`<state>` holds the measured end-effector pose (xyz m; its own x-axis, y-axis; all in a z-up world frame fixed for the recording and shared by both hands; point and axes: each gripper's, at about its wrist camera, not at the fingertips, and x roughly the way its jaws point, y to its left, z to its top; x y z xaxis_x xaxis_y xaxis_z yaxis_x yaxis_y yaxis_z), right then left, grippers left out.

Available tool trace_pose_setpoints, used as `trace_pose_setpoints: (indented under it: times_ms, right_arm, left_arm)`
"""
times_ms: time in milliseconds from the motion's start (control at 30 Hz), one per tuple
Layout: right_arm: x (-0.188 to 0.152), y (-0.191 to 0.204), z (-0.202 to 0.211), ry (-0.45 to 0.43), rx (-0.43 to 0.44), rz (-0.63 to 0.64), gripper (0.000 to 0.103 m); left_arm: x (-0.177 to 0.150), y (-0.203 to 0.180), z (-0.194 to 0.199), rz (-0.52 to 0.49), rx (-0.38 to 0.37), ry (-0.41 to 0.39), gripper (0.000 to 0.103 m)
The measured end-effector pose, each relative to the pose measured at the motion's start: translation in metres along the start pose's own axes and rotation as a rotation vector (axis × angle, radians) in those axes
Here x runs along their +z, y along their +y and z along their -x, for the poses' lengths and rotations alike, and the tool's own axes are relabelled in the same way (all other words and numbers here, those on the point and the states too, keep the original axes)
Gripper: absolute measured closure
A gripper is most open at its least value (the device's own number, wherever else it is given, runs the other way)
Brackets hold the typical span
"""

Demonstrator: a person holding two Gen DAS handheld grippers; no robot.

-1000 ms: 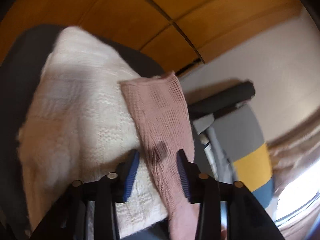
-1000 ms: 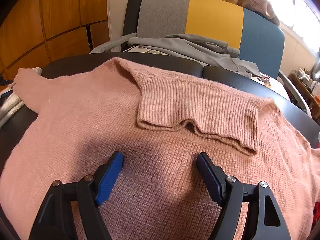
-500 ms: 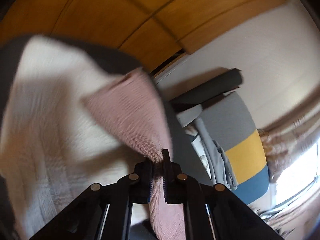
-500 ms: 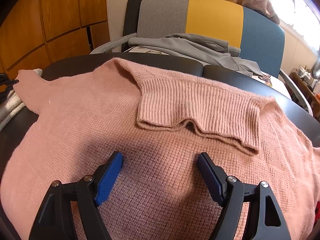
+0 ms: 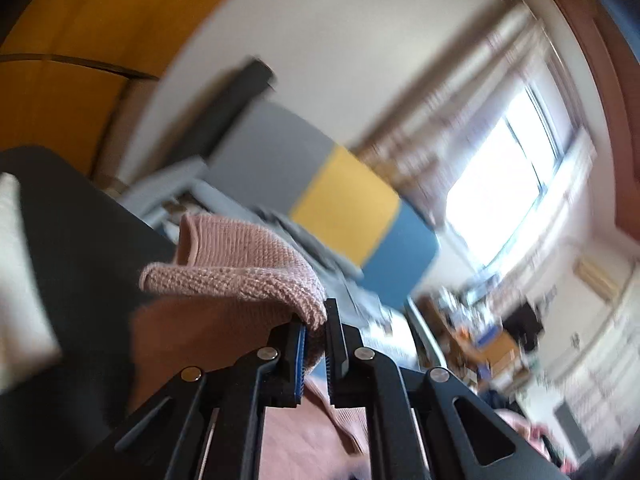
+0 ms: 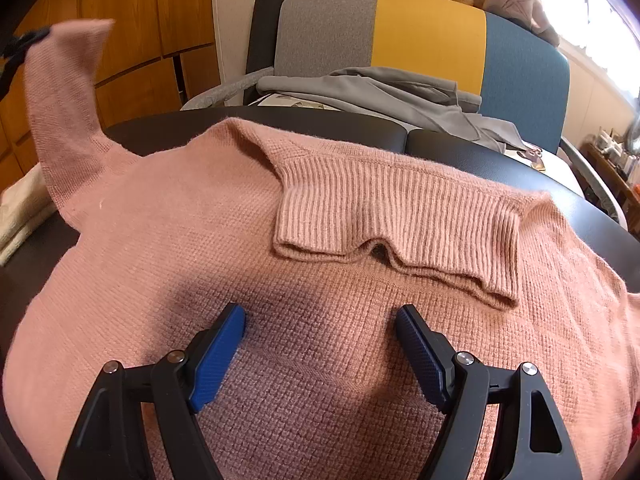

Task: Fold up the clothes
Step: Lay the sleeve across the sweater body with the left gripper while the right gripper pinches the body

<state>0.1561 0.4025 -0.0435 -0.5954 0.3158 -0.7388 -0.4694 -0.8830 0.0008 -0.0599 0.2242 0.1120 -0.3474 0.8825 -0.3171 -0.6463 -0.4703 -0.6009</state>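
Note:
A pink knit sweater (image 6: 320, 320) lies flat on the black table (image 6: 460, 148), its ribbed collar (image 6: 392, 220) folded toward me. My left gripper (image 5: 316, 332) is shut on the end of the sweater's left sleeve (image 5: 240, 272) and holds it up in the air. In the right wrist view that sleeve (image 6: 60, 100) stands raised at the far left. My right gripper (image 6: 320, 328) is open and empty, low over the sweater's chest just below the collar.
A cream knit garment (image 6: 20, 204) lies at the table's left edge, also in the left wrist view (image 5: 16, 280). Behind the table a grey, yellow and blue chair (image 6: 428, 36) holds a grey garment (image 6: 380, 92). Wooden cabinets (image 6: 140, 32) stand at the back left.
My left gripper closed on the sleeve end, then lifted it off the cream garment and swung it up. My right gripper stayed still and open.

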Motion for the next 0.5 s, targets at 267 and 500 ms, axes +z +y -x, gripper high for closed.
trace_pose_setpoints:
  times_ms: [267, 500]
  right_arm:
    - [0.002, -0.001, 0.001, -0.006, 0.023, -0.029, 0.024]
    - [0.003, -0.014, 0.007, 0.007, 0.056, -0.094, 0.025]
  left_arm:
    - [-0.11, -0.072, -0.044, -0.085, -0.086, 0.198, 0.096]
    - [-0.166, -0.082, -0.08, -0.176, 0.067, 0.411, 0.082]
